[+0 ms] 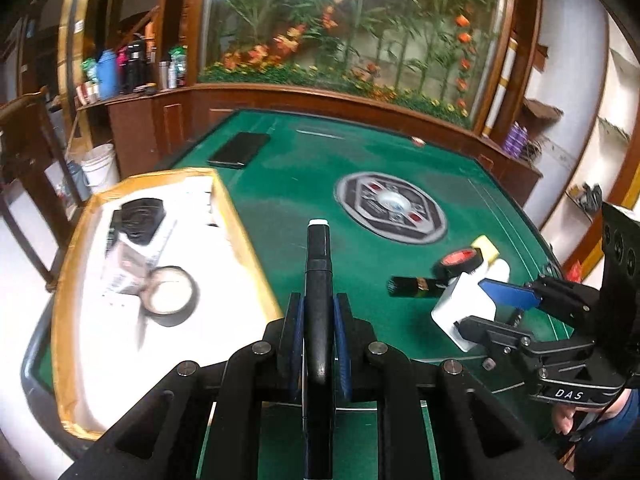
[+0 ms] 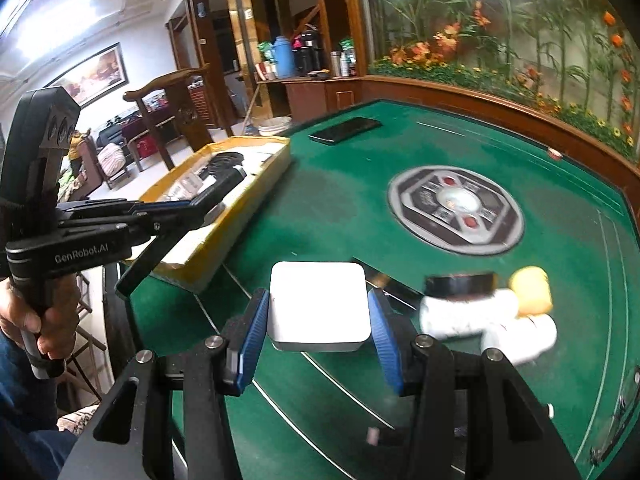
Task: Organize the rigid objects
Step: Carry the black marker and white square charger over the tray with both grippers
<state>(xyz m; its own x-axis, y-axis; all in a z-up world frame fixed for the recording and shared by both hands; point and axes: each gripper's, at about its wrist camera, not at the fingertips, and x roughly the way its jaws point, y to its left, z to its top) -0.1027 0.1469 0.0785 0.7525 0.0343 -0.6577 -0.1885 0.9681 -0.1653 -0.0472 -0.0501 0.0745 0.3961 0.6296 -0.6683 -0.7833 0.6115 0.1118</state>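
Left claw (image 1: 318, 320) pinches a black marker (image 1: 318, 264) near the tray (image 1: 248, 240); right claw (image 2: 318, 336) clamps a white box (image 2: 319, 304), which could slip and fall beside the tray.

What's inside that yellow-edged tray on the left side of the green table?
In the tray: a roll of tape lying flat, a black round-topped object farther back, and some papers or packets between them. The picture is blurred, and whatever lies under these is covered.
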